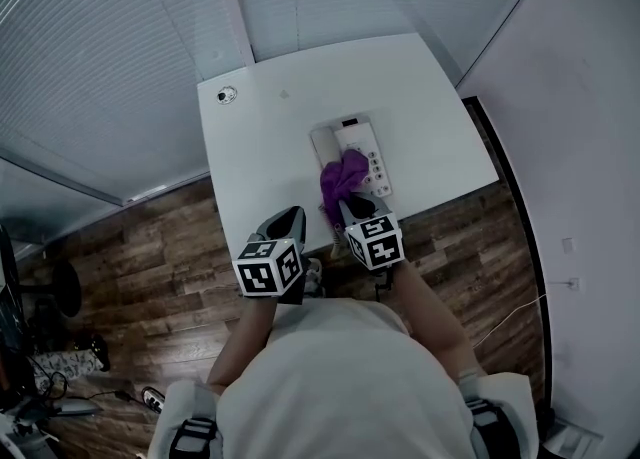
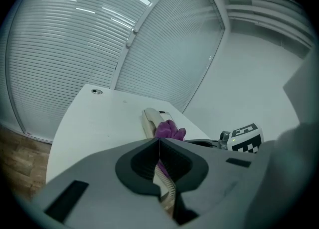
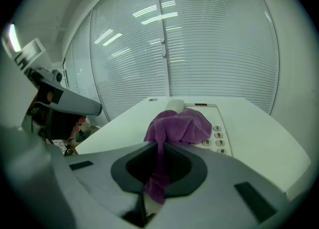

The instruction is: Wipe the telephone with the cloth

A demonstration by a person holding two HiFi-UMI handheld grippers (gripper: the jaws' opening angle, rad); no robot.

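Right tongs point(image 3: 161, 145) pinch the crumpled purple fabric cloth point(image 3: 179, 125), which lies on the white push-button telephone point(image 3: 219, 120) near the front edge of the white counter point(image 1: 270, 137). Left tongs point(image 2: 159, 140) are pressed together, gripping nothing. Judgement: wiping is under way at the near end; the far end remains.

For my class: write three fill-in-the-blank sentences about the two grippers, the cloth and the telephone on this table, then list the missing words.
1. The right gripper is shut on a crumpled ___ cloth.
2. In the head view, the cloth rests on a white push-button telephone, whose handset lies to the ___ of its keypad.
3. The left gripper has its jaws ___, with no cloth between them.

Missing words: purple; left; shut.
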